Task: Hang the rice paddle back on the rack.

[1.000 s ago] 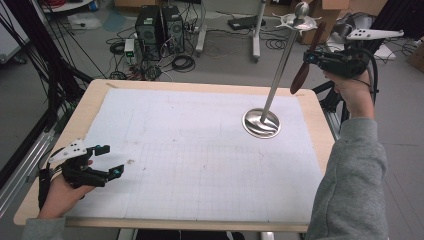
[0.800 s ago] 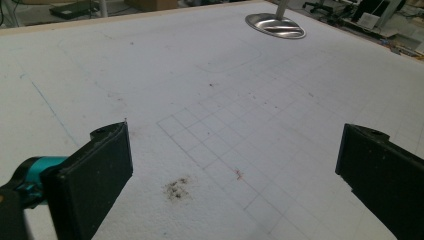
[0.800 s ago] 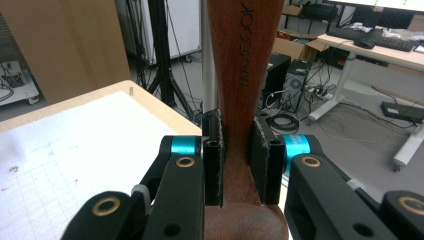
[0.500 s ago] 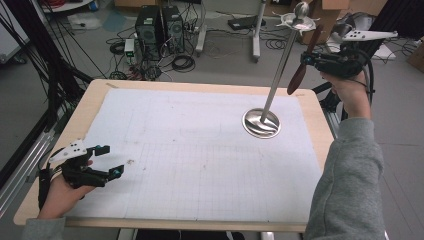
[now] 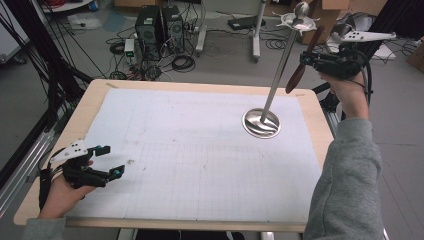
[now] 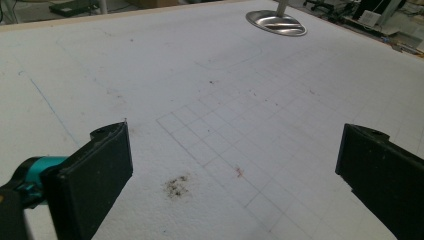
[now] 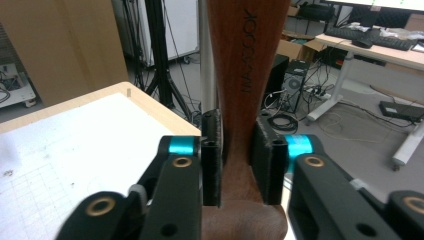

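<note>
A metal stand rises from a round base (image 5: 261, 123) on the table's right half, its thin pole (image 5: 280, 65) ending in a hooked top (image 5: 300, 17). My right gripper (image 5: 312, 59) is raised beside that top, shut on a brown wooden utensil (image 5: 299, 70) that slants down toward the pole. In the right gripper view the wooden handle (image 7: 247, 75) stands between the pads of the right gripper (image 7: 240, 160). The jaws have just been opening slightly with the handle still between them. My left gripper (image 5: 111, 160) rests open at the table's near left, and the left gripper (image 6: 235, 170) has nothing between its jaws.
White gridded paper (image 5: 190, 150) covers the wooden table (image 5: 95, 100). The stand's base (image 6: 276, 22) lies far ahead of the left gripper. Computers, cables and stands crowd the floor (image 5: 165, 30) beyond the far edge.
The wooden utensil has tipped a little, its upper end now nearer the stand's top. Both hands stay where they were.
</note>
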